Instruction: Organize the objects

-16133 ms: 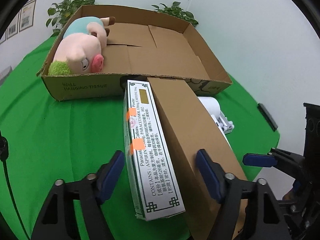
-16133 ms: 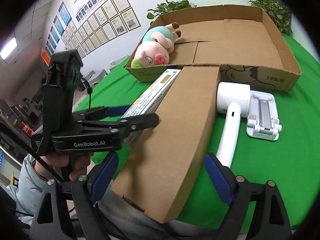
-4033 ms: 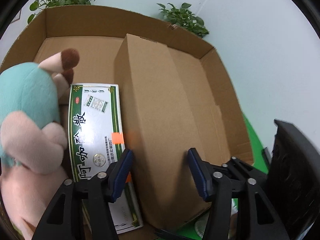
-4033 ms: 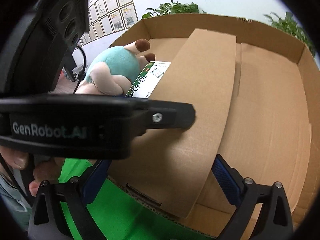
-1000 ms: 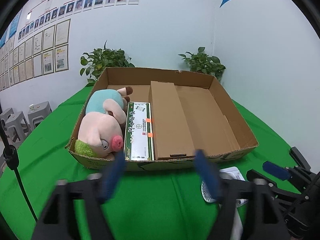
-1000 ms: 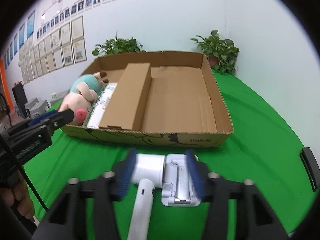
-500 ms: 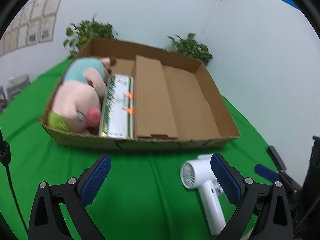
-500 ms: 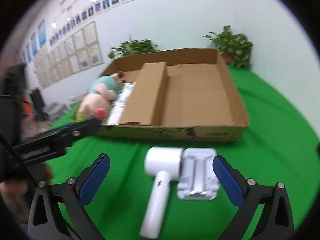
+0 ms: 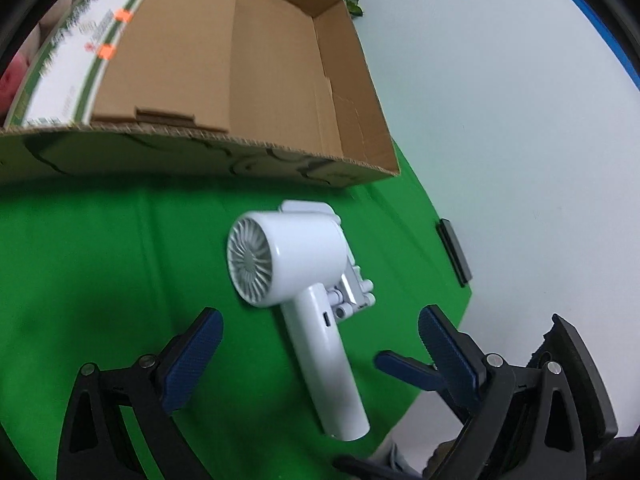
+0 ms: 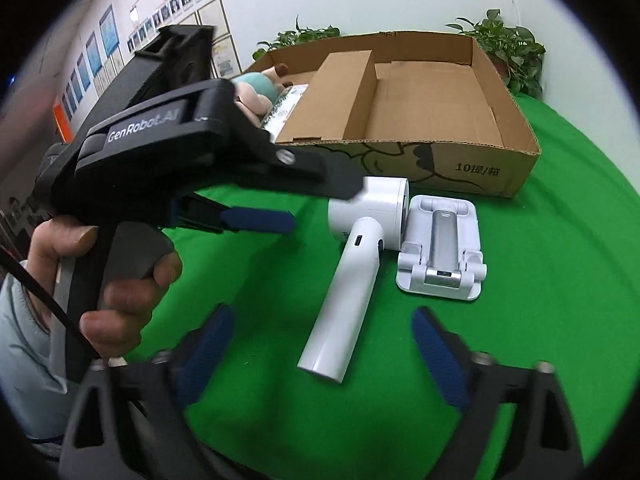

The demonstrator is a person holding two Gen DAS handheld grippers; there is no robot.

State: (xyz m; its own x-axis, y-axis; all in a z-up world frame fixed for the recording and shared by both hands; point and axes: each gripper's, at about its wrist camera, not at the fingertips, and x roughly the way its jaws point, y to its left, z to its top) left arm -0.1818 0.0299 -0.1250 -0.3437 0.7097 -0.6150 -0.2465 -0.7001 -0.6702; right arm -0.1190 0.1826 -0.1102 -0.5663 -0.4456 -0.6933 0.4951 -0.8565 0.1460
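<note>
A white hair dryer [image 9: 304, 292] lies on the green table, handle toward me, in front of the big cardboard tray [image 9: 208, 156]. My left gripper [image 9: 320, 356] is open and empty, its jaws either side of the dryer's handle and just short of it. My right gripper [image 10: 320, 344] is open and empty, close behind the handle end of the dryer [image 10: 352, 276]. A white stand [image 10: 442, 256] lies right of the dryer. The tray [image 10: 460, 160] holds a plush pig [image 10: 252, 92], a green-and-white medicine box [image 9: 76, 52] and a brown carton [image 10: 332, 96].
The left gripper's body and the hand holding it [image 10: 132, 272] fill the left of the right wrist view. Potted plants [image 10: 508, 48] stand behind the tray. The table's edge and a dark clip [image 9: 454, 252] are at the right, by the white wall.
Both grippers have dropped down and moved in toward the hair dryer, which now looms larger. The left gripper has swung right, away from the tray. Nothing was gripped.
</note>
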